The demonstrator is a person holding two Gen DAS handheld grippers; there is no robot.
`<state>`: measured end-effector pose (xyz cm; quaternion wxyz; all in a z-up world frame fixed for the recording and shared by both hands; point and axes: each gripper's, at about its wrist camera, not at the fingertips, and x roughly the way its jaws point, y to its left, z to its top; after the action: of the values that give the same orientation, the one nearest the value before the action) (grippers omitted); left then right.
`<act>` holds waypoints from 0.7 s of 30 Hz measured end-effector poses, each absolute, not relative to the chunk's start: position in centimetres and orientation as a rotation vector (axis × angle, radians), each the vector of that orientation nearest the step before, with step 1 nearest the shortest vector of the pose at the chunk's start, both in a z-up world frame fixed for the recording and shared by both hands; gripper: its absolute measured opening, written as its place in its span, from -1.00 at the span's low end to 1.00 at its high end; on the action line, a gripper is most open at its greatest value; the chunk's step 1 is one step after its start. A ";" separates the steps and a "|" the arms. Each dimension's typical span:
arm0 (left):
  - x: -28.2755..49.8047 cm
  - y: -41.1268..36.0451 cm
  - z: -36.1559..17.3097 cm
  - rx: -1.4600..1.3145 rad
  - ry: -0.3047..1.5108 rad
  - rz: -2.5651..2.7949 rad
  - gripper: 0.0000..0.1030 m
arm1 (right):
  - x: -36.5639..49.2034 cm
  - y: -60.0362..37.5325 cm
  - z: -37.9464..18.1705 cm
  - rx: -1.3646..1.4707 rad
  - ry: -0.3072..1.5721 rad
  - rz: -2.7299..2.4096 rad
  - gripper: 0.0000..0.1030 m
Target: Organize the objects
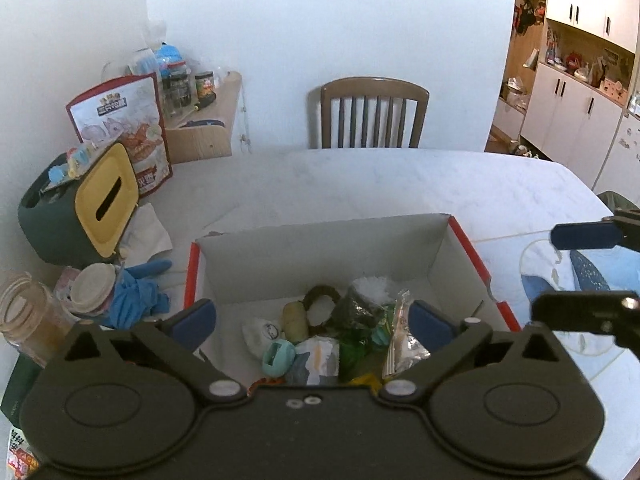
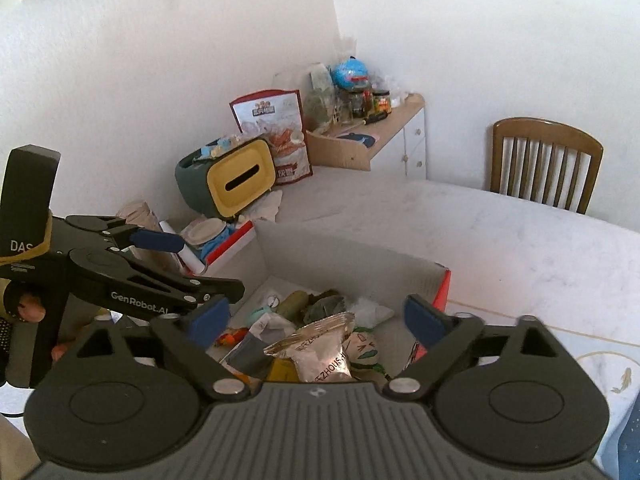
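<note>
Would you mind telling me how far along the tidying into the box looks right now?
A pile of small items, including a silver snack packet and a teal clip, already lies in the red-edged box. Nothing is in hand: the left gripper and right gripper hover open over it. Blue gloves and a jar remain on the table beside the box.

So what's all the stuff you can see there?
Cardboard box: one, red outside, grey inside, table centre, open.
Small items: a jumble, mixed colours, inside the box; count unclear.
Silver snack packet: one, in the box.
Tissue holder: one, green and yellow, table's left.
Snack bag: one, red and white, behind the holder.
Blue glove: one, left of the box.
Jars: several, on the side shelf.
Chair: one, brown, at the far side.
Table: one, white.
Left gripper: open, over the box.
Right gripper: open, over the box.
</note>
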<state>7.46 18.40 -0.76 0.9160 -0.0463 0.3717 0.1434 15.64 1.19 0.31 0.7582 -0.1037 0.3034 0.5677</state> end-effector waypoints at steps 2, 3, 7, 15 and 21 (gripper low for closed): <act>7.3 18.3 -0.7 -0.097 0.760 0.296 0.99 | 15.5 0.9 0.5 -0.219 0.649 1.237 0.99; 7.2 18.2 -0.6 -0.098 0.756 0.293 0.99 | 15.3 0.8 0.5 -0.216 0.643 1.237 0.99; 6.6 18.1 -0.4 -0.116 0.735 0.268 0.99 | 15.0 0.3 0.6 -0.190 0.626 1.230 1.00; 5.9 17.1 -0.3 -0.097 0.709 0.277 0.99 | 14.3 -0.4 0.5 -0.176 0.610 1.199 1.00; 5.3 16.7 -0.2 -0.085 0.691 0.308 0.99 | 14.1 -0.8 0.2 -0.159 0.616 1.178 1.00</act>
<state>5.30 16.66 -0.17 0.9284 -0.0414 0.3373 0.1502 14.10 -0.81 0.19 0.7842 -0.0736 0.2854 0.5460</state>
